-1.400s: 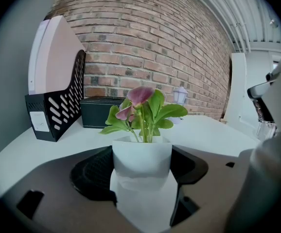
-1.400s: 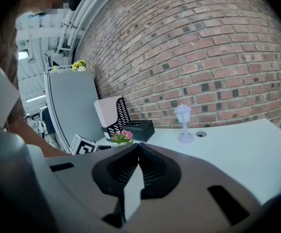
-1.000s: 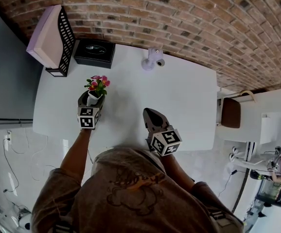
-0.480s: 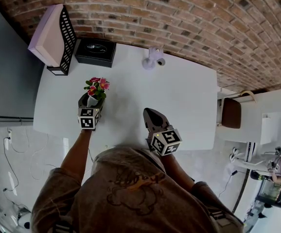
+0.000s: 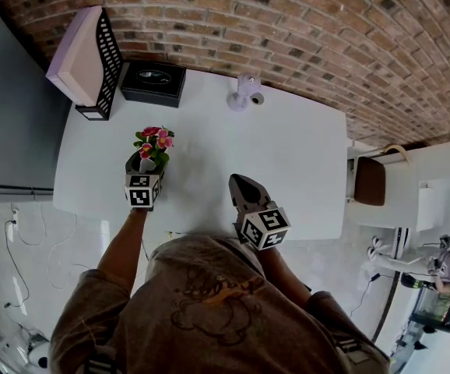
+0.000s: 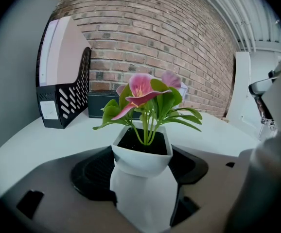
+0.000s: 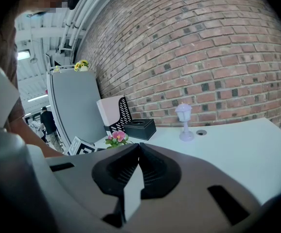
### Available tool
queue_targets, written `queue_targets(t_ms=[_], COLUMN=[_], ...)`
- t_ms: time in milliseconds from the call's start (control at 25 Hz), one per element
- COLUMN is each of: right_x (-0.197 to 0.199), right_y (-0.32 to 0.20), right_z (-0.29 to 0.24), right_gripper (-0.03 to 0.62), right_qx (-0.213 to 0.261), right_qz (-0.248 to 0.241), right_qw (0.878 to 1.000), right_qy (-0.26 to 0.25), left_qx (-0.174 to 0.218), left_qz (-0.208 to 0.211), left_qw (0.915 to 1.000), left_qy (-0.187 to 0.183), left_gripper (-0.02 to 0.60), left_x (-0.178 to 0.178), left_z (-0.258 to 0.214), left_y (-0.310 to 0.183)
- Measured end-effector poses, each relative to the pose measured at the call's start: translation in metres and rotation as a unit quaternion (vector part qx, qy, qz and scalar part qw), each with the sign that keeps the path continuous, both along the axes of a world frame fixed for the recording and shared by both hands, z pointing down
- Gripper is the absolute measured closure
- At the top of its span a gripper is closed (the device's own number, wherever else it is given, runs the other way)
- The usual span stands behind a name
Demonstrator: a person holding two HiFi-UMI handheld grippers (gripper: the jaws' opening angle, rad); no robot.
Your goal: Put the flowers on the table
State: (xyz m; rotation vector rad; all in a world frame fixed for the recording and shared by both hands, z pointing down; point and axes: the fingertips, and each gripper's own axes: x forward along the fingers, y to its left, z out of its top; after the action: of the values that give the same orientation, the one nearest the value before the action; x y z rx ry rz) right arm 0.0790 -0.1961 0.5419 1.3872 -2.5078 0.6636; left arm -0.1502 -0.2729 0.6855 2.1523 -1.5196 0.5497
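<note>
You are standing at the white table (image 5: pixel 287 154), which is carrying a black file rack (image 5: pixel 104 65) and a black box (image 5: pixel 153 84) by the brick wall. Your left gripper (image 5: pixel 142 164) is clamping its 2 jaws on the white pot (image 6: pixel 141 178) of the flowers (image 5: pixel 155 140), over the table's left part. Your right gripper (image 7: pixel 136 149) is hovering empty, its jaws pressing together. A small lamp (image 5: pixel 244 93) is standing well apart from both.

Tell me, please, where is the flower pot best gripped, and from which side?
Grip the flower pot at its white body below the flared rim, coming level from the side, as the left claw does; the flowers spread wide above, blocking the top.
</note>
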Motion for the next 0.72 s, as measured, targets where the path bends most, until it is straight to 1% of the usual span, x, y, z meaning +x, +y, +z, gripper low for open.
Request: queue_targets(t_ms=[720], right_x=[0.0061], right_y=[0.0084], right_z=[0.0000], right_gripper=[0.592], right_qx=[0.000], right_qz=[0.003], right_qw=[1.000], right_qy=[-0.002], left_qx=[-0.009], left_qz=[0.003], left_qw=[0.9999], left_qy=[-0.009], left_gripper=[0.221], left_x=[0.0010], left_z=[0.0029], left_y=[0.0066])
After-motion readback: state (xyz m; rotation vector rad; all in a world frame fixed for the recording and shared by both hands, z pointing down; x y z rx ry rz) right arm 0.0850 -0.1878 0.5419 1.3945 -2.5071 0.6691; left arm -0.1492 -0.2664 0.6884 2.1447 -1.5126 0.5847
